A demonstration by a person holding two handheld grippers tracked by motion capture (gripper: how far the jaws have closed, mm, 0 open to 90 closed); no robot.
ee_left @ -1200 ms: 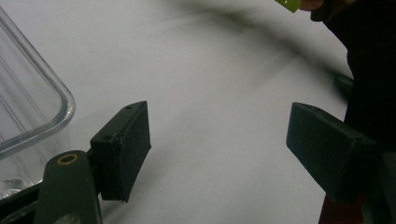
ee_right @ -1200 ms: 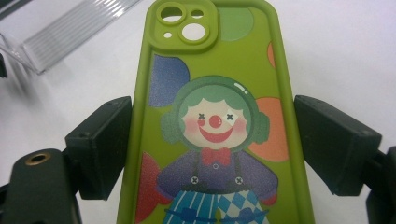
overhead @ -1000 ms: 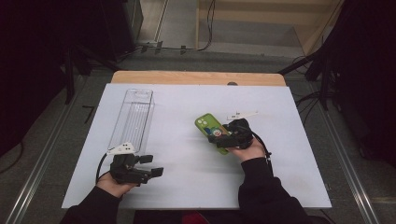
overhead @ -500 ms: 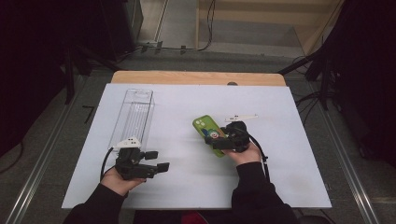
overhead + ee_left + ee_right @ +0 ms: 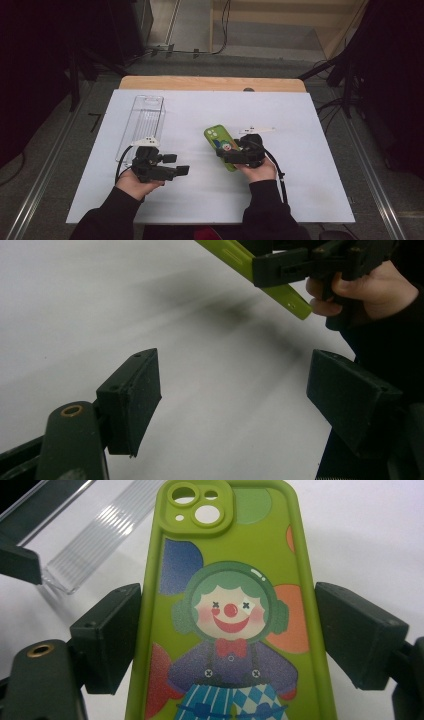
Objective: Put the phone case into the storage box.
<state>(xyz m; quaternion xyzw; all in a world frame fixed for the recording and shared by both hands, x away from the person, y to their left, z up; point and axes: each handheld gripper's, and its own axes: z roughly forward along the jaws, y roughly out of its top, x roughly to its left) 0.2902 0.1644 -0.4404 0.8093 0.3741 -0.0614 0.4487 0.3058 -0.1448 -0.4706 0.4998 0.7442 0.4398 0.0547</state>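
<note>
In the high view, the left gripper (image 5: 172, 170) has shifted rightward across the white table (image 5: 310, 190) since a second ago, away from the clear plastic box (image 5: 145, 120), whose inside looks empty. The left gripper view shows its jaws wide apart over bare table. In the right gripper view, the right gripper (image 5: 225, 635) clamps the green clown phone case (image 5: 227, 600) by its long edges.

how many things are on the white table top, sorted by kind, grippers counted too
green phone case: 1
clear plastic box: 1
grippers, the left gripper and the right gripper: 2
total: 4
</note>
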